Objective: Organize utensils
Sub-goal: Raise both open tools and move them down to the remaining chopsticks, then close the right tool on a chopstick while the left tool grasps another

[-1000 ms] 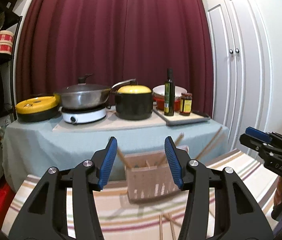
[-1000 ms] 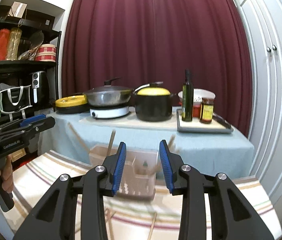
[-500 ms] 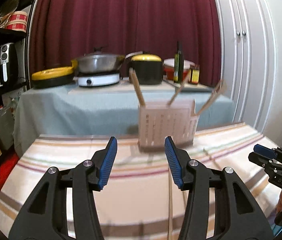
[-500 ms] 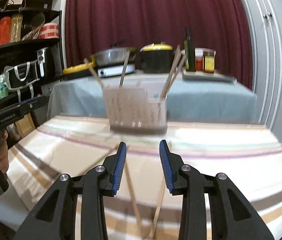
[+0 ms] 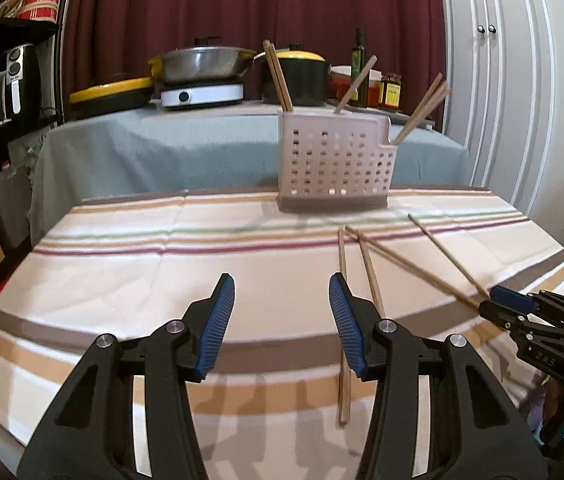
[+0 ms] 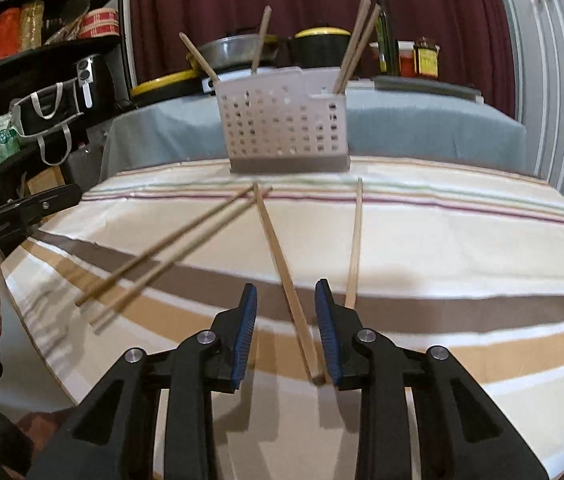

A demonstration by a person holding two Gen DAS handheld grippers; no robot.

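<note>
Chopstick [image 6: 288,276] lies on the striped surface [image 6: 462,248] between the right gripper [image 6: 286,330]'s spread jaws; left gripper [image 5: 282,326] gapes too; lettering unreadable.

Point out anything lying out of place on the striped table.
Four loose chopsticks lie scattered and crossing on the striped tablecloth in front of the perforated holder, where others already stand. Both grippers, left and right, are open and empty.

The near surface [image 5: 122,280] wears a cream cloth striped brown, tan, maroon and green. The far utensil caddy [image 5: 332,164] is pale pink (grey base). Chopsticks [image 6: 282,264] are light wood; both claws' pads [image 5: 218,320] are blue.
</note>
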